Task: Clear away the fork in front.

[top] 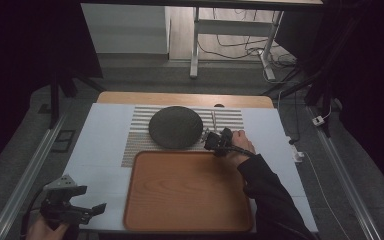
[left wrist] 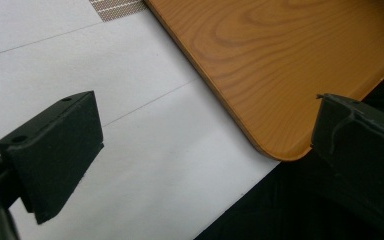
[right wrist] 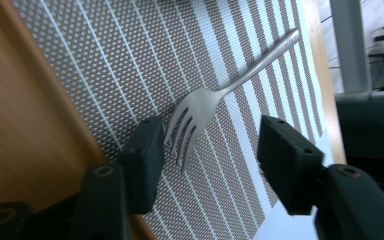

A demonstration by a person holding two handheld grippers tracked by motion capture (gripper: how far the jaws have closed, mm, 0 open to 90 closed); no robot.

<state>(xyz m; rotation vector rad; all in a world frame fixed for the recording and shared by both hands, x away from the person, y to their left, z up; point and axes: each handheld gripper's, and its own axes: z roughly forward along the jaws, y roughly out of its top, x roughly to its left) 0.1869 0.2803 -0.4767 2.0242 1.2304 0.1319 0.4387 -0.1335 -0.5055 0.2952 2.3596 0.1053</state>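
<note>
Table (top: 105, 130), covered in white, seen from above. A wooden tray (top: 187, 190) lies at the near centre; beyond it, at 12 o'clock, a striped mat (top: 230, 120) carries a dark round plate (top: 175, 127) and, at the plate's 3 o'clock, a fork (top: 213, 121).

Right gripper (top: 214, 140): held over the mat just past the tray's far right corner, jaws parted and empty. In the right gripper view the fork (right wrist: 215, 100) lies flat on the mat (right wrist: 130, 65), tines between the jaws and close to the left one, with no contact that can be made out. Its handle runs away toward 1 o'clock, so the long axis lies roughly along the gripper's line of sight and crosswise to the closing direction.

Left gripper (top: 82, 210): at the table's near left corner, at the tray's 8 o'clock, well apart from the fork. Its jaws stand wide and empty over the white cover, the tray (left wrist: 280, 65) corner beside them.

Judgement: the right hand (top: 241, 145) is far nearer; closing here would likely pinch the tines or neck.
</note>
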